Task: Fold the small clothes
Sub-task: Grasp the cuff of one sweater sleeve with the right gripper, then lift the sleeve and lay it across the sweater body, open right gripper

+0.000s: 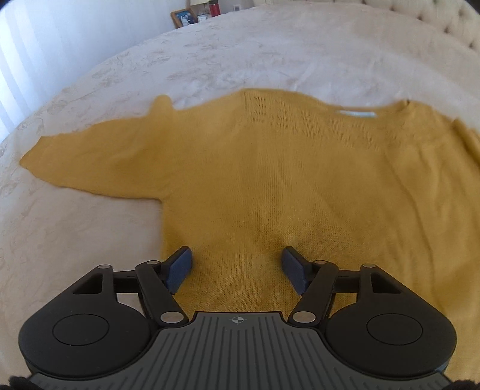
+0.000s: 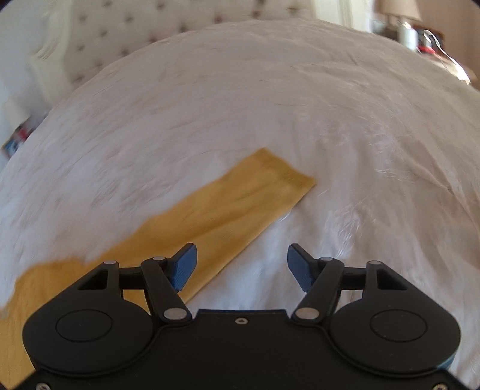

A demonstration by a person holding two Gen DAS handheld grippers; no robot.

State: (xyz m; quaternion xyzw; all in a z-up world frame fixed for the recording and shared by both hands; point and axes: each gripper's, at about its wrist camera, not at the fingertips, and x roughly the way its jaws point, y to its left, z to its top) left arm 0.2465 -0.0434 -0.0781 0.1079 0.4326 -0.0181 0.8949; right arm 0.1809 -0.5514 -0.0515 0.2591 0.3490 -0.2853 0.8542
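Note:
A mustard-yellow knitted sweater [image 1: 270, 180] lies spread flat on a white bed [image 1: 90, 234], its neck and label at the far side and one sleeve [image 1: 90, 162] stretched out to the left. My left gripper [image 1: 237, 267] is open and empty, hovering over the sweater's lower hem. In the right wrist view the sweater's other sleeve [image 2: 240, 207] lies straight on the white cover [image 2: 330, 150], cuff pointing up and right. My right gripper [image 2: 242, 267] is open and empty, with its left finger over the sleeve's edge and its right finger over bare cover.
A tufted cream headboard [image 1: 456, 27] stands at the far right of the left view and also shows in the right wrist view [image 2: 150, 33]. A nightstand holds a framed picture [image 1: 184, 18] and a red bottle [image 1: 213, 7]. A lamp [image 2: 399, 12] stands beyond the bed.

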